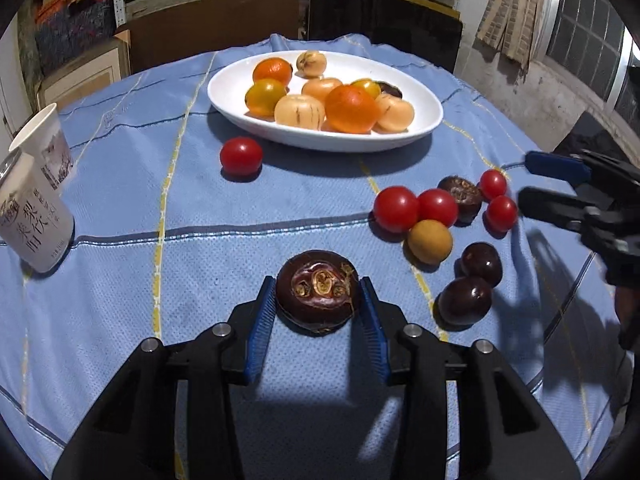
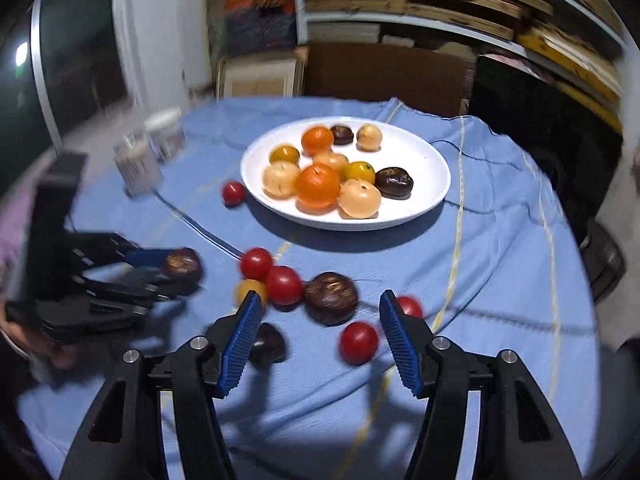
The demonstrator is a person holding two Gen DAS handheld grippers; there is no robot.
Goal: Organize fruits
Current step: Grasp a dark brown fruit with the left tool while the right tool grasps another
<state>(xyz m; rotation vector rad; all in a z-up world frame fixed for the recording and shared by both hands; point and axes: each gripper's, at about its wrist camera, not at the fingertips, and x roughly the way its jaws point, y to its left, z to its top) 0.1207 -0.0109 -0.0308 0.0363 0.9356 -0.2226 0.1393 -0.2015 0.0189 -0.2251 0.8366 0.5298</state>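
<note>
Two cups (image 1: 38, 200) cut by left edge. Left tool (image 1: 318, 300) clamped on dark chestnut (image 1: 318, 290) at bench (image 1: 120, 300) front. Plate (image 1: 424, 100): count uncertain, fruit overlapping. Right tool (image 2: 320, 304) agape, empty, blurred; five red tomatoes (image 1: 395, 209) loose.

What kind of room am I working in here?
Probably a storeroom or workshop, not a kitchen: shelves stacked with boards and cloth, cardboard leaning behind the table, and a bare wall by a barred window.
</note>
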